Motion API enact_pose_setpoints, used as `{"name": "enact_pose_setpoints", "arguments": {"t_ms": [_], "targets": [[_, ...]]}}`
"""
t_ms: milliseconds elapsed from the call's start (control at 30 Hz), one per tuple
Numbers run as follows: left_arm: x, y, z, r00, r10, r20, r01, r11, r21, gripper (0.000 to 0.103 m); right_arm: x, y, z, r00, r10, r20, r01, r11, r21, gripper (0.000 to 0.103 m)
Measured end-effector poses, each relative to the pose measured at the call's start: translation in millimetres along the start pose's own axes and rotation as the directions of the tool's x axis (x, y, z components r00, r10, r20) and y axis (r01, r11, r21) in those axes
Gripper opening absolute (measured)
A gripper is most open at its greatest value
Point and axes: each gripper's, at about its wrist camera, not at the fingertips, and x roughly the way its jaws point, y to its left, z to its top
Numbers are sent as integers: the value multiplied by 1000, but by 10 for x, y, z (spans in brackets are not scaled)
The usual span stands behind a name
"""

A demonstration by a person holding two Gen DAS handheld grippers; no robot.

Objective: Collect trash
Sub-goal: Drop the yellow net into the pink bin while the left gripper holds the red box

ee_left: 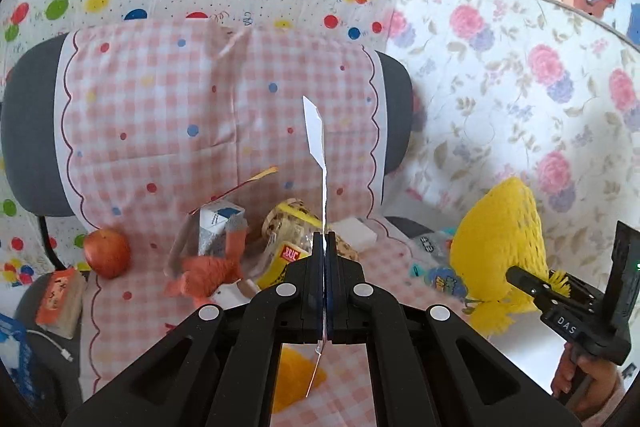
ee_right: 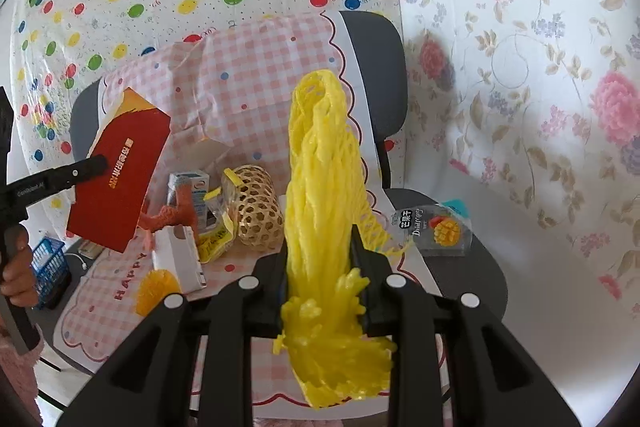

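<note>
My left gripper (ee_left: 325, 239) is shut on a flat red envelope (ee_left: 316, 135), seen edge-on in the left wrist view and as a red card (ee_right: 120, 171) in the right wrist view. My right gripper (ee_right: 320, 247) is shut on a yellow foam fruit net (ee_right: 324, 163), which also shows in the left wrist view (ee_left: 500, 227). Both are held above a chair seat covered with a pink checked cloth (ee_left: 224, 107). On the seat lie a mango snack packet (ee_right: 436, 227), a white carton (ee_right: 178, 263), a yellow wrapper (ee_right: 214, 239) and an orange peel (ee_right: 156, 287).
An apple (ee_left: 107, 253), an orange knitted toy (ee_left: 208, 271), a small milk box (ee_right: 188, 187) and a woven basket (ee_right: 256, 207) also sit on the seat. A blue basket (ee_right: 50, 263) stands on the floor at left. Patterned sheets hang behind.
</note>
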Motion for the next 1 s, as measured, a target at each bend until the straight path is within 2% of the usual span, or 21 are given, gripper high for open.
{"name": "enact_pose_setpoints", "arguments": {"t_ms": [133, 267, 333, 500, 633, 700, 833, 1000], "targets": [[-28, -198, -171, 999, -34, -40, 35, 999, 15, 1, -122, 2, -39, 1000, 2, -1, -2, 1000, 17, 25], [-11, -548, -460, 996, -59, -65, 64, 995, 82, 1, -261, -76, -159, 999, -38, -21, 38, 998, 40, 25], [17, -705, -615, 992, -97, -84, 106, 988, 109, 1, -340, -126, -252, 997, -68, -34, 70, 997, 45, 25], [143, -1077, -900, 964, -223, -145, 242, 961, 136, 1, -578, -314, -547, 987, -141, -78, 147, 986, 82, 25], [216, -1361, -1044, 949, -260, -176, 290, 941, 173, 1, -763, -425, -790, 973, -204, -103, 214, 972, 93, 25], [241, -1491, -1103, 937, -288, -200, 325, 928, 185, 1, -866, -493, -923, 966, -230, -120, 243, 964, 105, 26], [325, -1861, -1307, 902, -349, -253, 408, 882, 238, 1, -1070, -602, -1182, 948, -276, -160, 298, 944, 142, 27], [483, -2138, -1608, 856, -400, -329, 481, 848, 221, 1, -1152, -800, -1563, 912, -329, -244, 375, 911, 173, 27]]}}
